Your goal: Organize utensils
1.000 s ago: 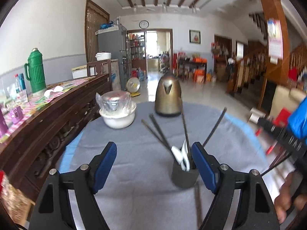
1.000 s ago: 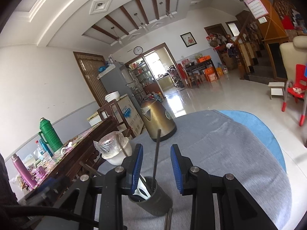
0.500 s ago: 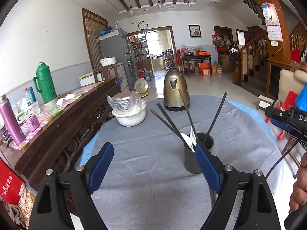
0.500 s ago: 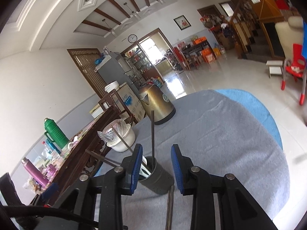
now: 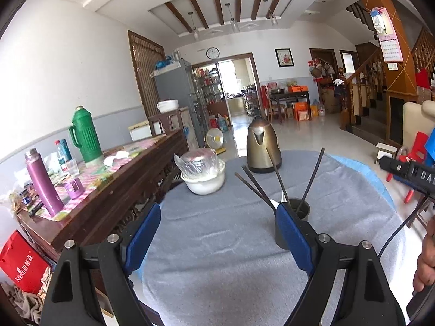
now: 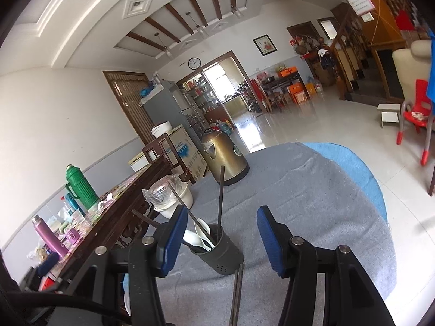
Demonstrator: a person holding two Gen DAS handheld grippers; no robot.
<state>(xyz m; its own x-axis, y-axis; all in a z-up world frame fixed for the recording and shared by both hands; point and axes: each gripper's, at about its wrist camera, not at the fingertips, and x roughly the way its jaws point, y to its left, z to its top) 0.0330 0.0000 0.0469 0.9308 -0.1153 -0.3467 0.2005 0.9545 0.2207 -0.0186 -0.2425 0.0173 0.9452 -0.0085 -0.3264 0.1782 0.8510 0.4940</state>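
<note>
Left wrist view first: one dark round cup (image 5: 295, 217) sits on the grey fuzzy tabletop (image 5: 217, 244), and I count four dark chopsticks (image 5: 312, 179) poking up out of it, fanned in different directions, with a bit of white spoon showing at the rim. Right wrist view gives a better look inside: two white plastic-looking spoons (image 6: 199, 235) in there, and two more chopsticks (image 6: 237, 290) lying flat side by side on the cloth right in front of the cup.

Left gripper (image 5: 214, 233) is level-ish, tipped a bit down, its blue ribbed pads spread wide with nothing between them; the cup is just past its right pad. Right gripper (image 6: 221, 237) is tipped down too and its jaws have just been opening; they're apart, the cup between them, pads not pressing it.

Also on the tabletop: one shiny bronze kettle (image 5: 262, 149) at the far edge and one white bowl (image 5: 204, 182) with crinkly clear plastic over a lid. A hand (image 5: 425, 266) shows at the right edge of the left view.
</note>
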